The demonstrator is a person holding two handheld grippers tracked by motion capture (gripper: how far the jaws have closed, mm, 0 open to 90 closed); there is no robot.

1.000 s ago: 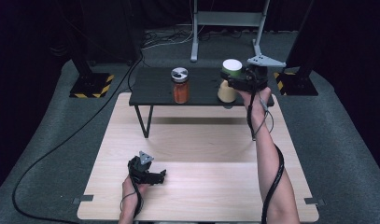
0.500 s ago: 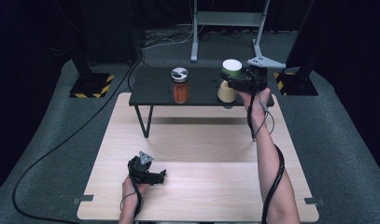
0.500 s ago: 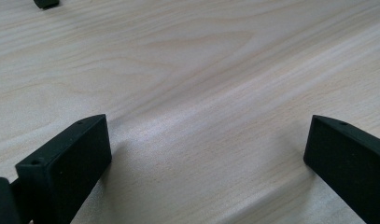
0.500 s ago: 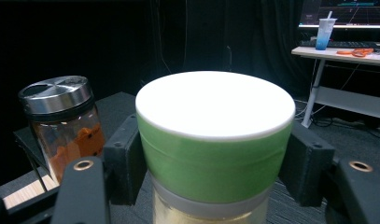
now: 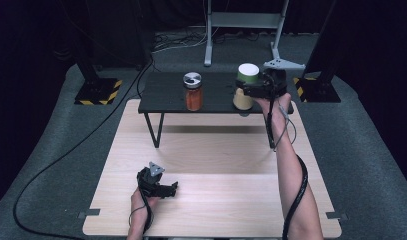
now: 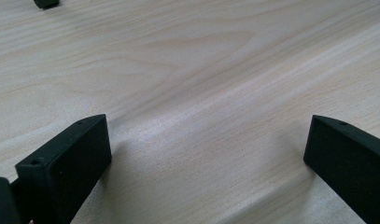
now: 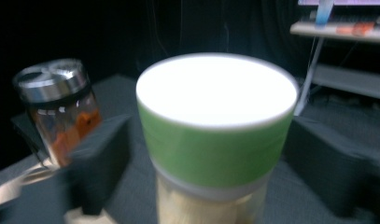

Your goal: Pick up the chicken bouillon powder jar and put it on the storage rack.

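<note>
Right jaws straddle the green-lidded jar (image 5: 246, 87) on the black table (image 5: 166, 92), gap each side, nothing shifting lately, so no grasp yet; left gripper (image 5: 161, 186) rests wide open.

You have nothing readable here: no text, label, brand or number can be made out. The green-banded jar (image 5: 247, 86) at the black table's (image 5: 166, 92) right end and the orange-filled jar (image 5: 193, 92) near its middle carry no legible print. The yellow-and-black hazard stripes (image 5: 97, 93) on the floor stand bases bear no words.
</note>
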